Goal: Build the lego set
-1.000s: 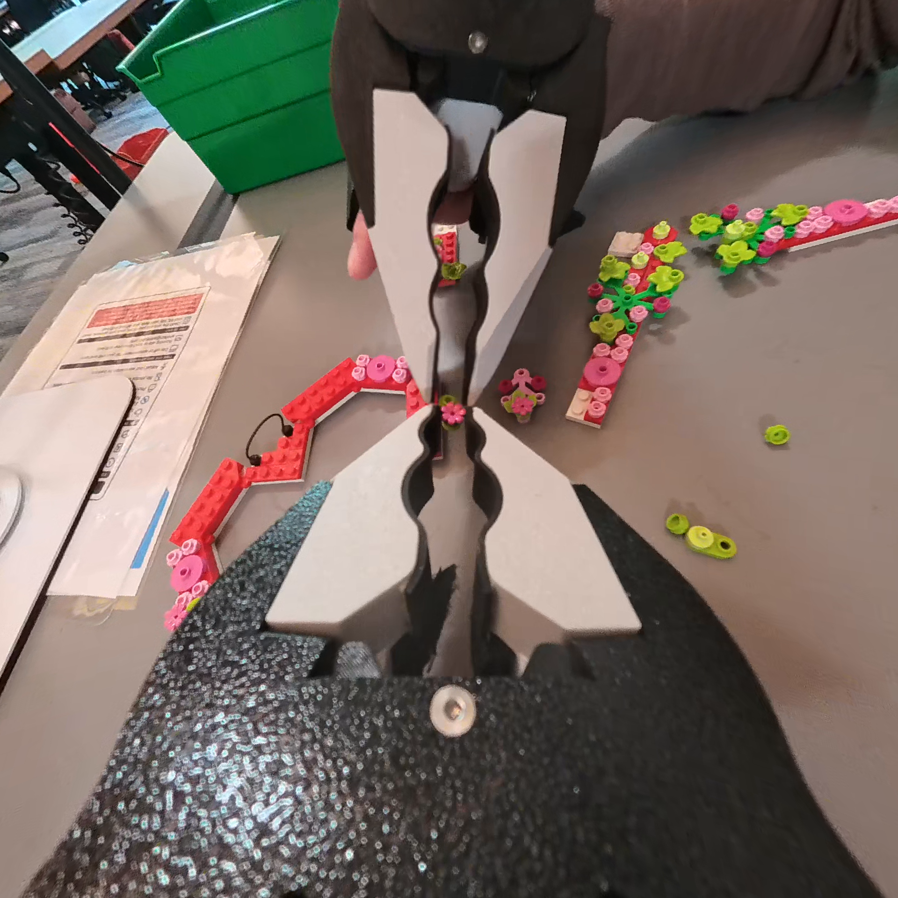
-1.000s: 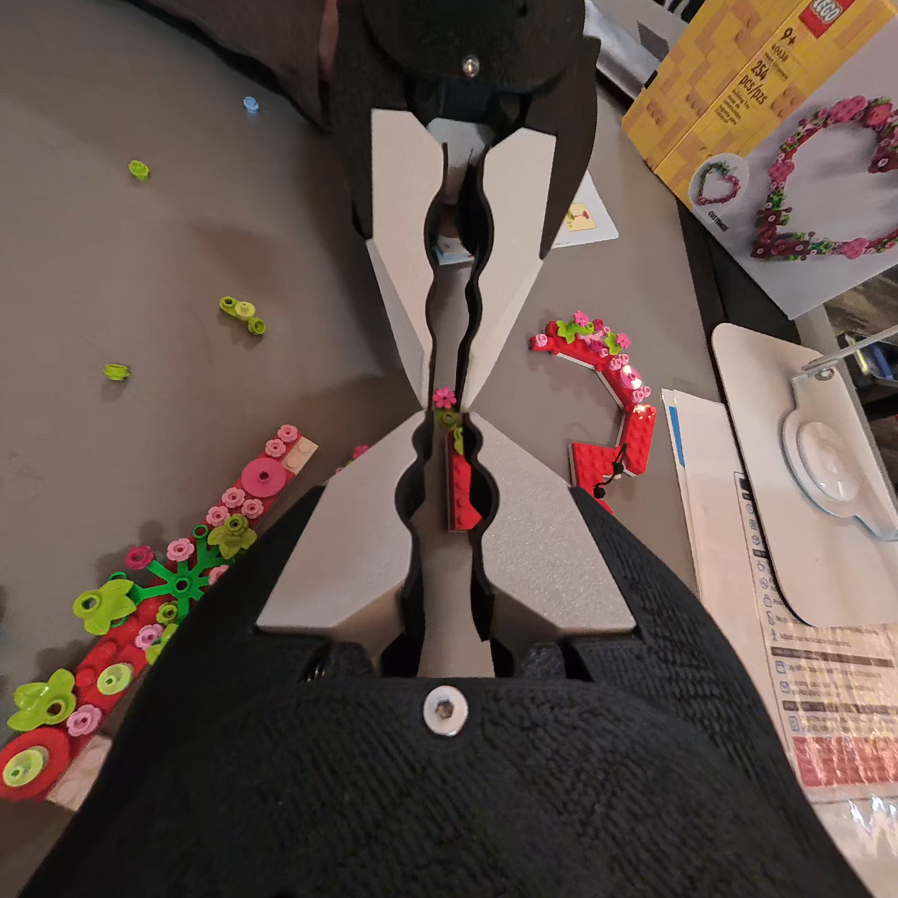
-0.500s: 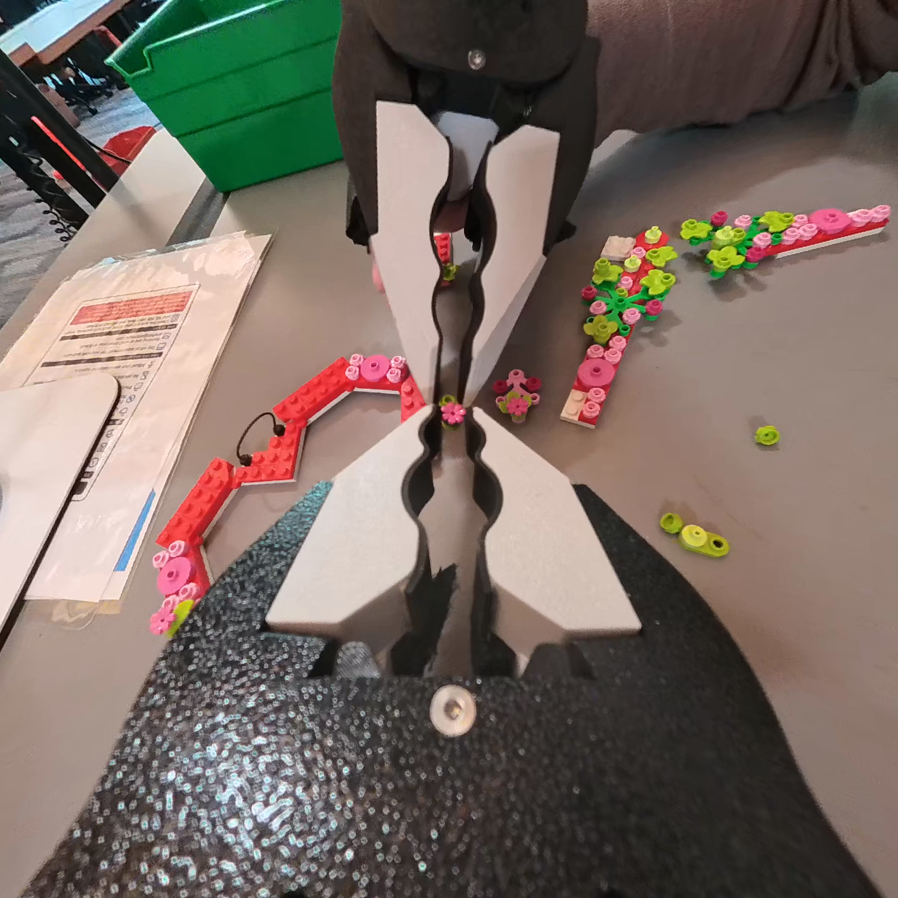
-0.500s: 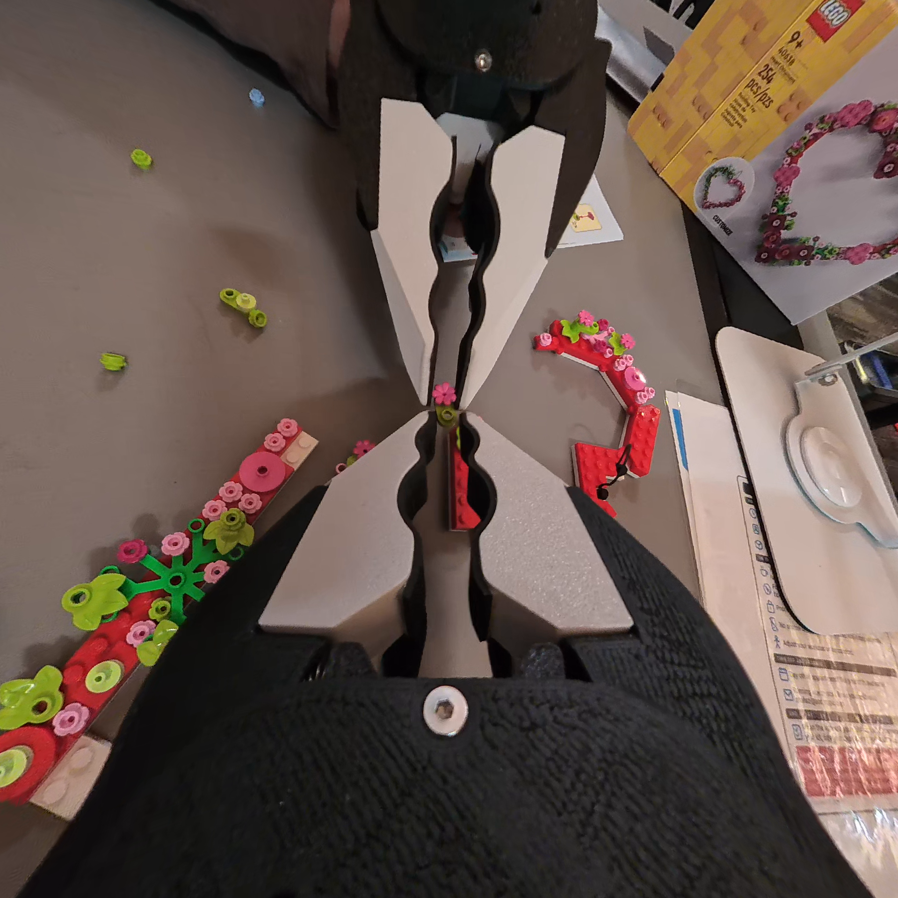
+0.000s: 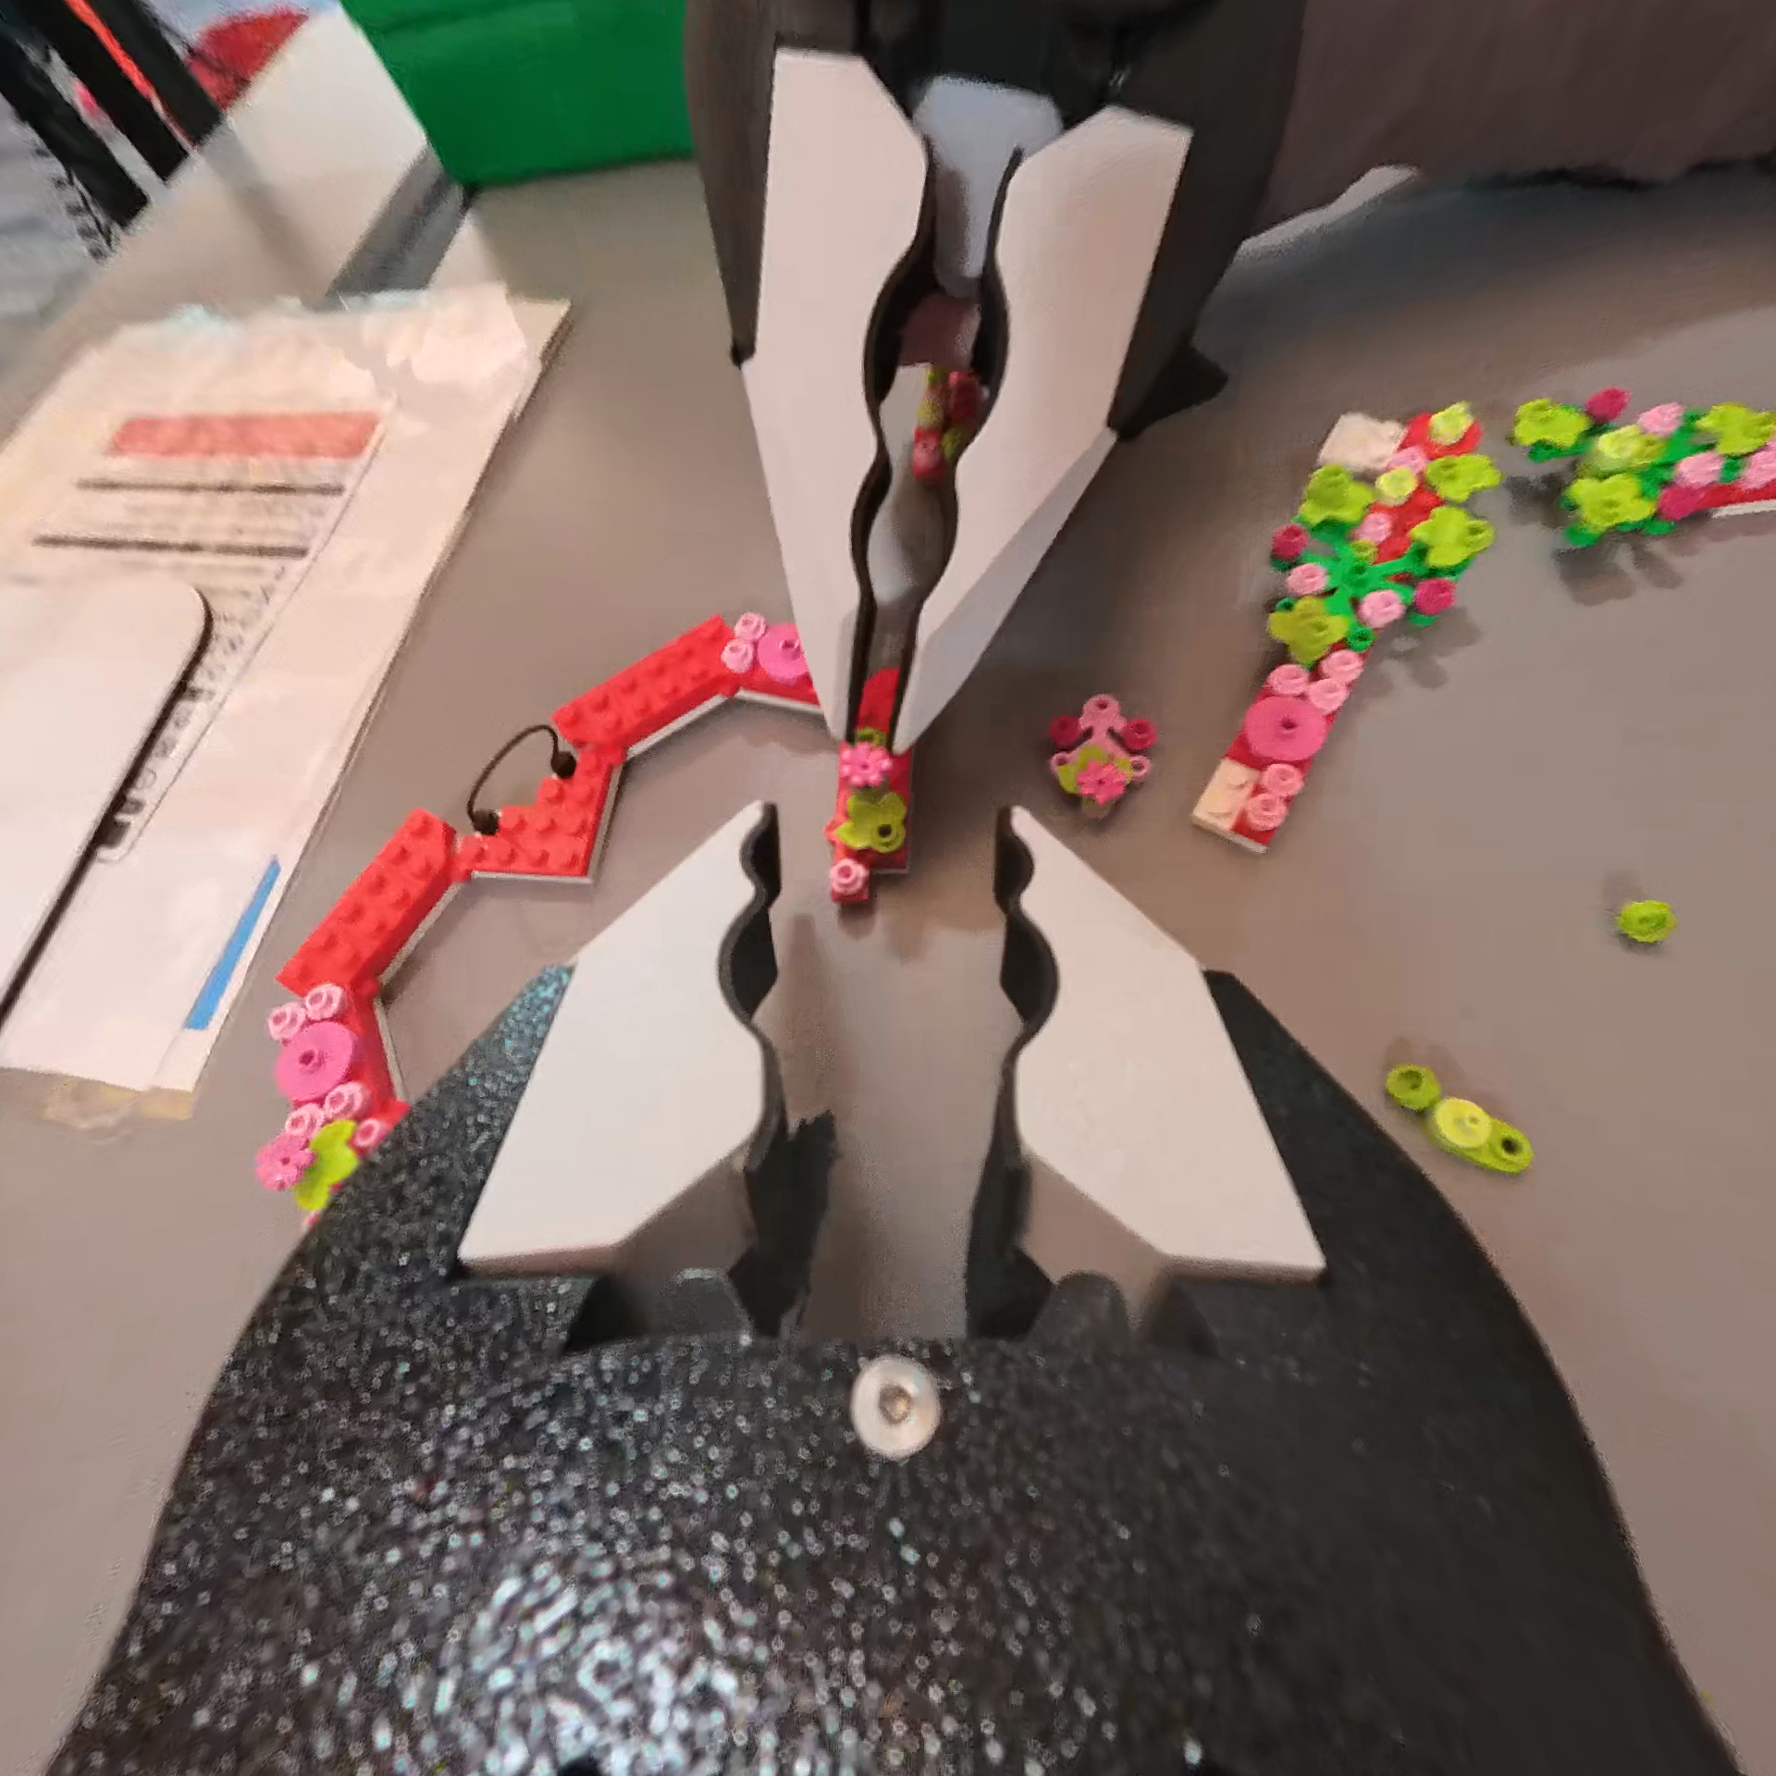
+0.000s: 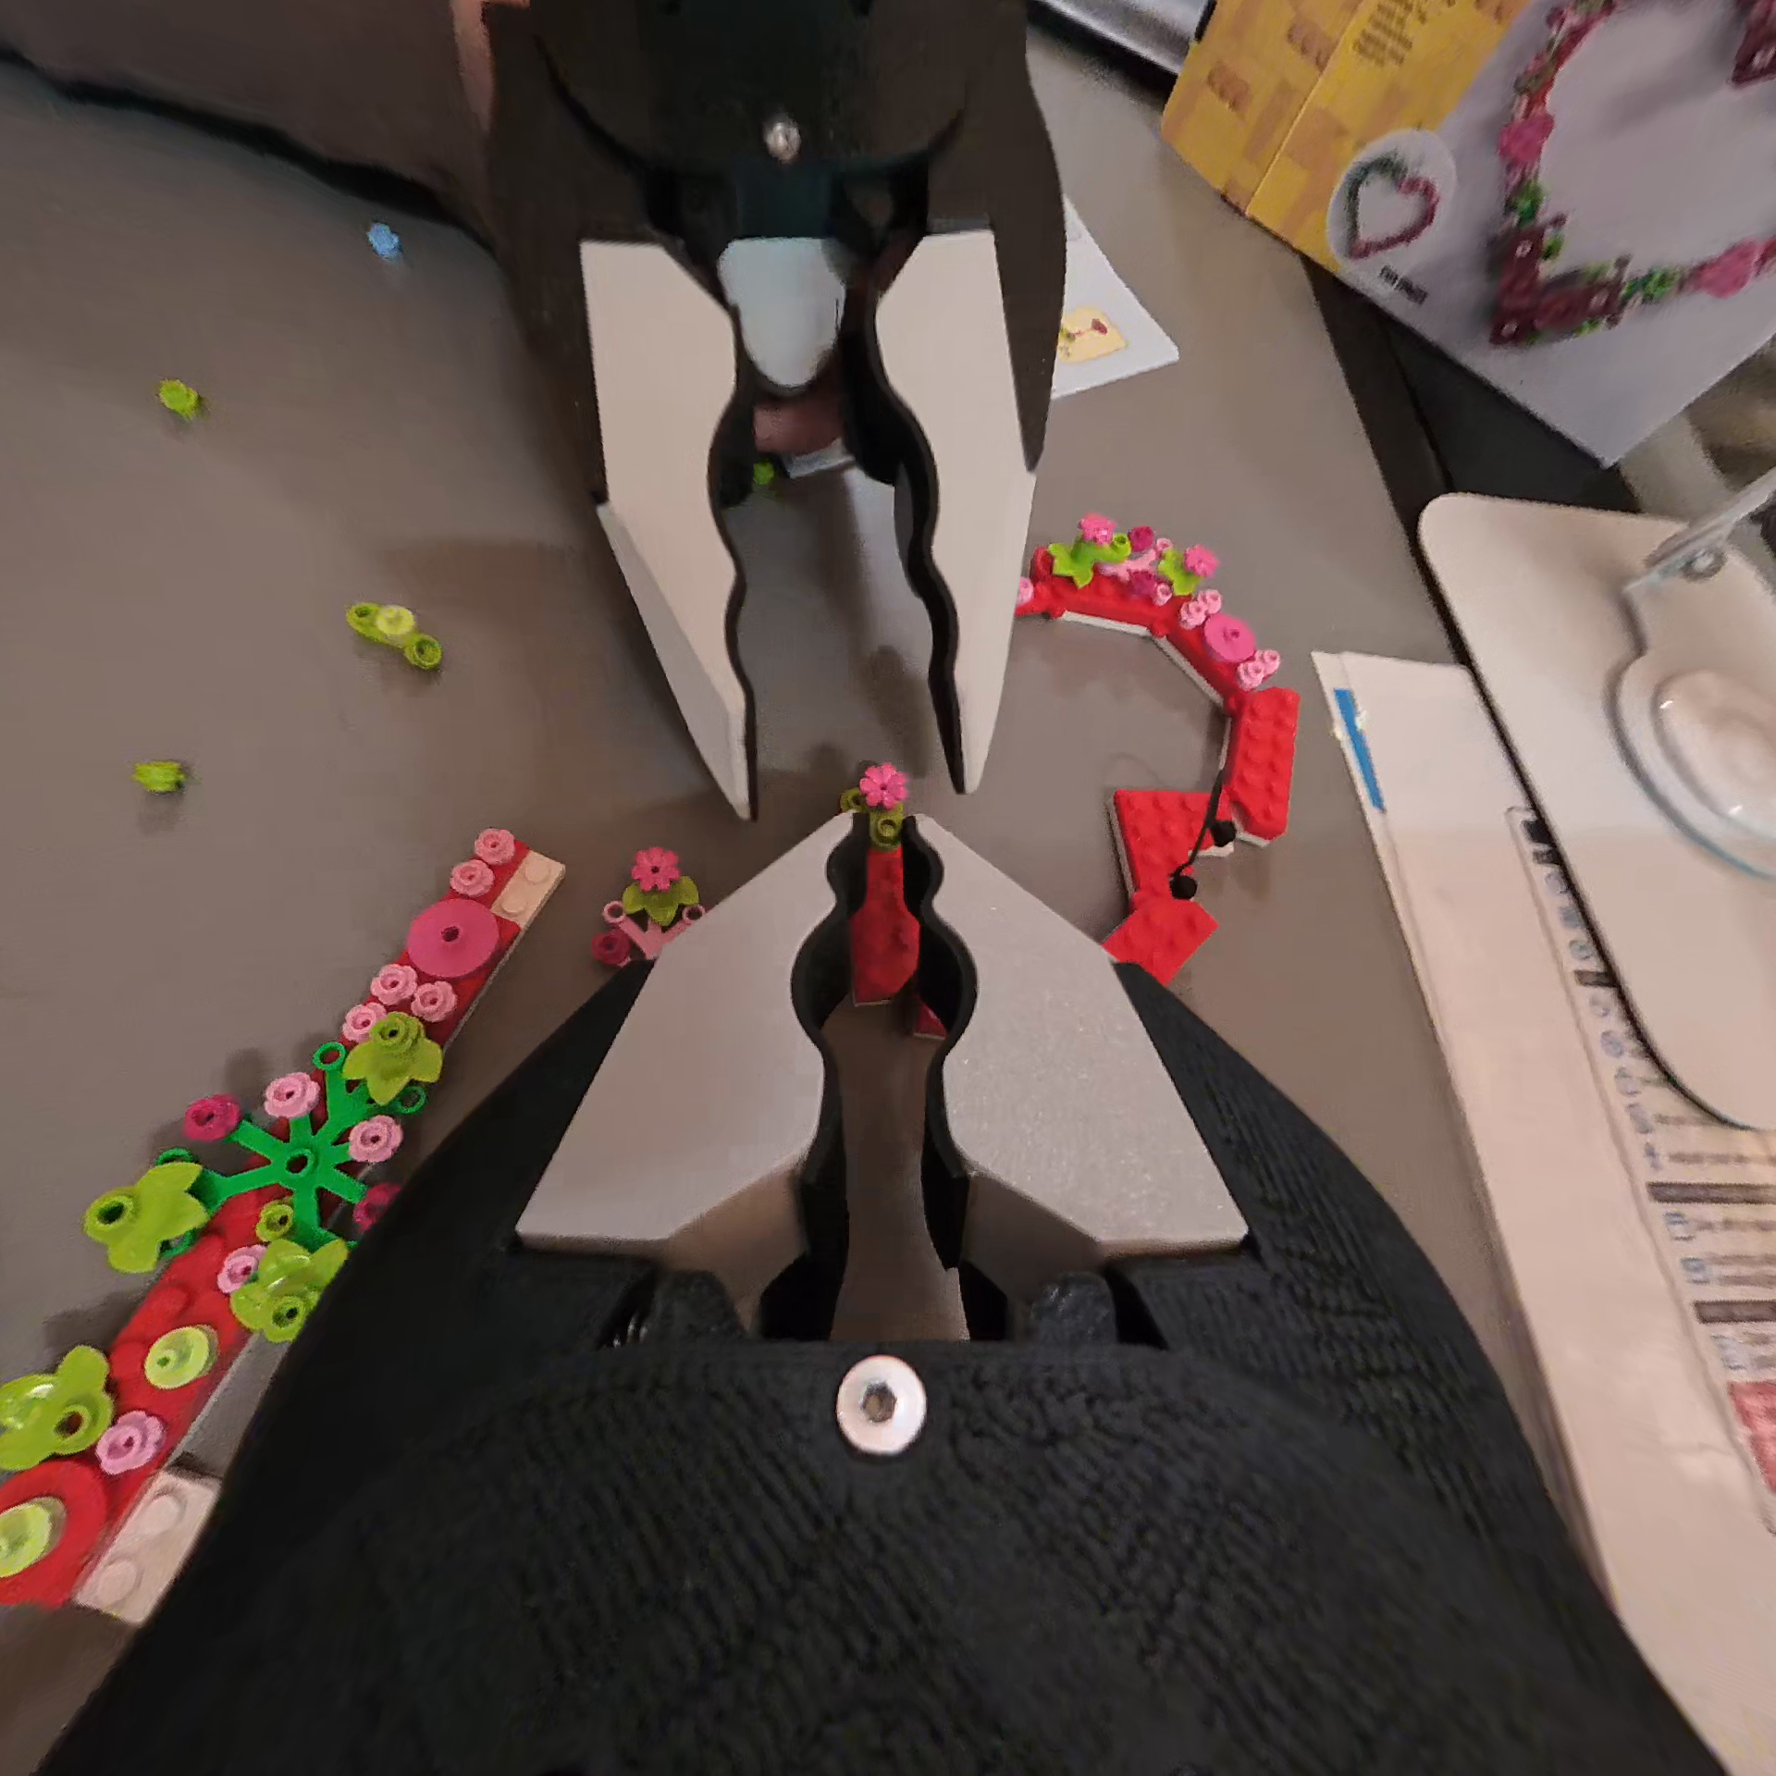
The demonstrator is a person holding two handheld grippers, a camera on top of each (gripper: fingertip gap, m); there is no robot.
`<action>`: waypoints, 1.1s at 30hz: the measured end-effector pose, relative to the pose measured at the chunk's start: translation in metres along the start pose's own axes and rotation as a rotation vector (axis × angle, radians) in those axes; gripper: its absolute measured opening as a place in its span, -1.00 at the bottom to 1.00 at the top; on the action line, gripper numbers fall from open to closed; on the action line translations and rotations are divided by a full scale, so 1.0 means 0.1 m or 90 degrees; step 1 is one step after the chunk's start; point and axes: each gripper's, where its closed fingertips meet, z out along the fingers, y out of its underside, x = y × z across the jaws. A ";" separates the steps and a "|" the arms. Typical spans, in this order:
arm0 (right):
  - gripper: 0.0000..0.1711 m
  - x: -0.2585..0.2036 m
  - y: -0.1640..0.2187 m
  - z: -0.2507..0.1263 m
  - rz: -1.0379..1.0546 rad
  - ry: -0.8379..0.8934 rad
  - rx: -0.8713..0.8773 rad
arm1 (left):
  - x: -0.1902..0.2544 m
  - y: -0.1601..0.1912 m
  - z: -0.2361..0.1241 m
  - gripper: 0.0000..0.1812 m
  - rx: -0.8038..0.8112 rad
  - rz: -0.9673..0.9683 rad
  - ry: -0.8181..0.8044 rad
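Note:
My right gripper (image 6: 884,826) is shut on a small red plate section (image 6: 884,927) held on edge, with a pink flower (image 6: 882,786) and lime leaves on its far end. In the left wrist view the same section (image 5: 870,817) hangs from the right gripper (image 5: 873,735) tips just above the table. My left gripper (image 5: 889,826) is open and empty, its jaws wide on either side of the flowered end; it faces me in the right wrist view (image 6: 855,793).
On the grey table lie a red curved section with a black string (image 5: 538,817), a flowered straight strip (image 5: 1345,615), a small flower cluster (image 5: 1096,750) and loose lime pieces (image 5: 1461,1124). Papers (image 5: 221,577), a green bin (image 5: 538,86) and the set's box (image 6: 1442,144) stand around. Left and right tips are no more than a few centimetres apart.
My left gripper was shut on the pink flower at the section's tip; it has opened and drawn back a little. The flower stays on the section, which the right gripper still holds.

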 end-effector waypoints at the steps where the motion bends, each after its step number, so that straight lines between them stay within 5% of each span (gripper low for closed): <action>1: -0.94 0.00 0.01 0.01 0.015 -0.008 0.000 | -0.02 0.02 0.02 -0.55 -0.013 0.004 -0.007; 20: -0.96 -0.03 0.00 0.04 0.067 -0.025 -0.004 | 0.01 0.07 0.09 -0.81 -0.055 -0.007 0.023; 33: -0.96 -0.06 0.03 0.01 0.025 -0.009 -0.014 | 0.01 0.02 0.07 -0.82 -0.023 0.047 -0.001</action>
